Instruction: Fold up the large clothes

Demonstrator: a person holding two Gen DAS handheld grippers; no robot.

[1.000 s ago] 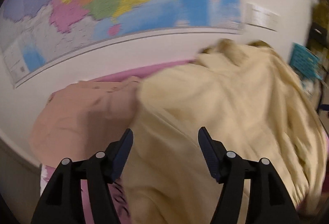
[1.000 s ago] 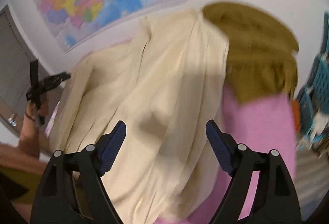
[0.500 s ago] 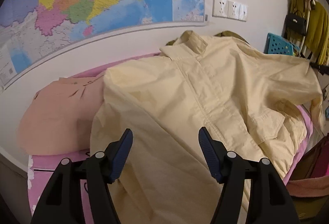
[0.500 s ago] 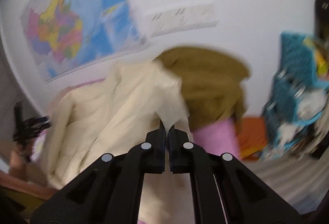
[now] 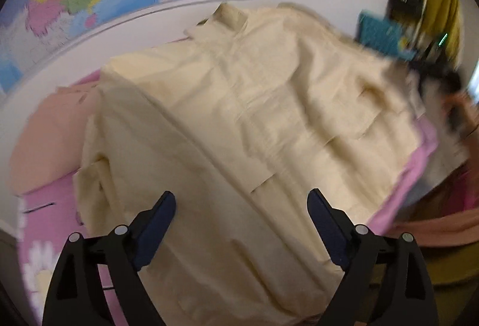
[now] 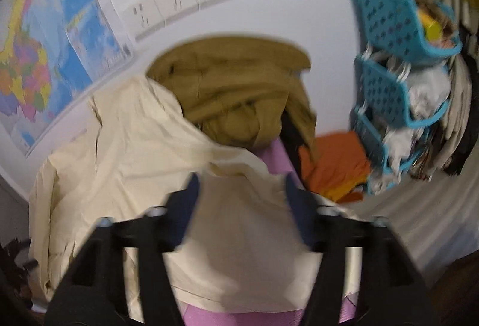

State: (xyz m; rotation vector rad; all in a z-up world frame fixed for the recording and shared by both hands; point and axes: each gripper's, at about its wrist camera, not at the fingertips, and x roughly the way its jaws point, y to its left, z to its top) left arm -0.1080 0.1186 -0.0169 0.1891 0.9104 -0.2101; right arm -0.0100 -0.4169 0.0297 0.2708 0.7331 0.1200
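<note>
Left wrist view: one cream shirt lies spread over the pink bed, collar at 12 o'clock, one peach garment at 9. The left gripper is opening above the hem, gripping nothing.

Right wrist view: the right gripper is opening over the shirt's edge, nothing pinched; one olive garment at 12, three blue baskets at 2.

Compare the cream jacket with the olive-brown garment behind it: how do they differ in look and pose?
The cream jacket is pale; the olive-brown garment is dark. The cream jacket lies spread out, front up, collar toward the wall; the olive-brown garment sits bunched in a heap against that wall. The cream jacket covers more of the bed than the olive-brown garment. Both are untouched by any fingers.
</note>
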